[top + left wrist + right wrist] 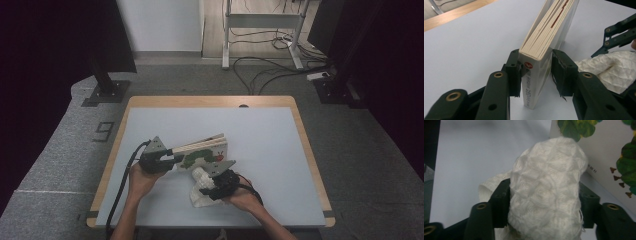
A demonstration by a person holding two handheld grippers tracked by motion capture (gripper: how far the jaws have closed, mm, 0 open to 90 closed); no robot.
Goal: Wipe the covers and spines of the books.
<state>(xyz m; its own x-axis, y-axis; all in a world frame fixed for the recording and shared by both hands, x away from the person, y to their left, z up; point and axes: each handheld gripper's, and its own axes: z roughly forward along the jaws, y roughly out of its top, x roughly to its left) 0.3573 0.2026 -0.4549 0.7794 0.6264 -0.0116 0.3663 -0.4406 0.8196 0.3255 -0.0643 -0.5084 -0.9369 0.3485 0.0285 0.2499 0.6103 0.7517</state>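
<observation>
Now the board book [541, 62] is being clamped upright at its spine by the left gripper [172, 161]; the white cloth [546, 195] is being gripped between the right gripper's [212, 187] jaws, just beside the cover.

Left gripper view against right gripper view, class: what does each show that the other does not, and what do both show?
Left gripper view alone: the board book's spine and stacked page edges, clamped upright between the left gripper's jaws, and the wooden table edge. Right gripper view alone: the book's caterpillar cover, and the right gripper's jaws either side of a bunched white cloth. Both: book, cloth, pale blue tabletop.
</observation>
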